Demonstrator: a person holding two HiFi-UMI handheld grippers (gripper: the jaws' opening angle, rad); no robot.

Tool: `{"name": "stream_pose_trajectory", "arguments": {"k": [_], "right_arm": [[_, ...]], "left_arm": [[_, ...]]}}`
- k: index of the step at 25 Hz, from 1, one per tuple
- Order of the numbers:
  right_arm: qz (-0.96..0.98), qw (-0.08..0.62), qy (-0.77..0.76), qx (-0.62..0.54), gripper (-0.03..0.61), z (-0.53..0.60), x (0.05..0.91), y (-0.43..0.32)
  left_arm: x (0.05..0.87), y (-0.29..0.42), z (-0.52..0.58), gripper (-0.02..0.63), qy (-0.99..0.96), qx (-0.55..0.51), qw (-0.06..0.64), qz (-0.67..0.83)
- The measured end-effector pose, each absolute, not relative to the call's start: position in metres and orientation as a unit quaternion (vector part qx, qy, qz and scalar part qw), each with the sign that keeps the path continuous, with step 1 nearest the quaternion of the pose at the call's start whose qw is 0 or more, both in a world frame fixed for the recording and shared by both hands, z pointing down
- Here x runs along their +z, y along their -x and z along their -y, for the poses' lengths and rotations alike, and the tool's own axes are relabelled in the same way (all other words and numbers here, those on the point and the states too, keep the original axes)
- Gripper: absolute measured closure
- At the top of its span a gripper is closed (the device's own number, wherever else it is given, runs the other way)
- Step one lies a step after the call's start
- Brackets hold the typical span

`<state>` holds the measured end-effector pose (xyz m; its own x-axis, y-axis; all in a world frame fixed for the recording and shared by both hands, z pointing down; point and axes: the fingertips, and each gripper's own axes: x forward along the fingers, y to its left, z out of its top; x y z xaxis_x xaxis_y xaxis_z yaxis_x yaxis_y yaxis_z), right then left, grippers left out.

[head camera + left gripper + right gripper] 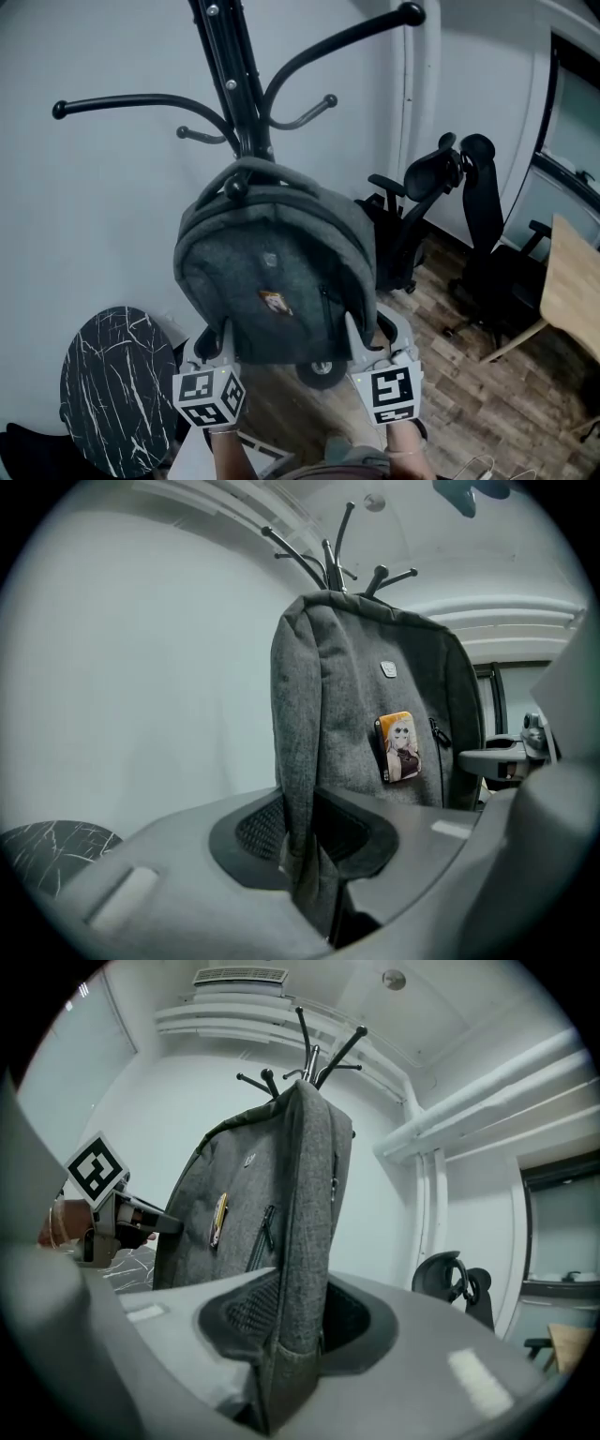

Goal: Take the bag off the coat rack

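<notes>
A grey felt backpack (272,281) hangs by its top loop from a hook of the black coat rack (234,84), with a small picture badge on its front. My left gripper (225,333) pinches the bag's lower left edge and my right gripper (361,337) pinches its lower right edge. In the left gripper view the bag's (356,724) side seam runs down between the pads of the left gripper (302,846), pressed from both sides. In the right gripper view the bag's (272,1213) other edge is clamped the same way in the right gripper (286,1326). The rack's hooks (309,1049) rise above the bag.
A round black marble-patterned table (117,389) stands at the lower left. Two black office chairs (422,206) (487,253) and a wooden table (572,286) are on the right, on a wood floor. A white pipe (422,84) runs down the wall behind the rack.
</notes>
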<state>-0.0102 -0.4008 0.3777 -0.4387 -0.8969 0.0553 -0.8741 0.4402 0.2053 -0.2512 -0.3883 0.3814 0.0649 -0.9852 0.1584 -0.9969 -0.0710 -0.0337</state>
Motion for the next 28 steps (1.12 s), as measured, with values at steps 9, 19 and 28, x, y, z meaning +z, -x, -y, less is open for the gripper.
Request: {"name": "stream_pose_trajectory", "arguments": {"k": [9, 19, 28], "right_arm": [[0.842, 0.087, -0.525, -0.088, 0.476, 0.384, 0.372, 0.015], [0.830, 0.086, -0.537, -0.120, 0.476, 0.362, 0.357, 0.011], [0.828, 0.084, -0.540, -0.126, 0.476, 0.338, 0.350, 0.008]], "left_arm": [[0.373, 0.250, 0.373, 0.555, -0.728, 0.061, 0.036, 0.682], [0.358, 0.245, 0.352, 0.561, -0.737, 0.051, 0.020, 0.673], [0.347, 0.241, 0.327, 0.561, -0.740, 0.051, 0.012, 0.670]]}}
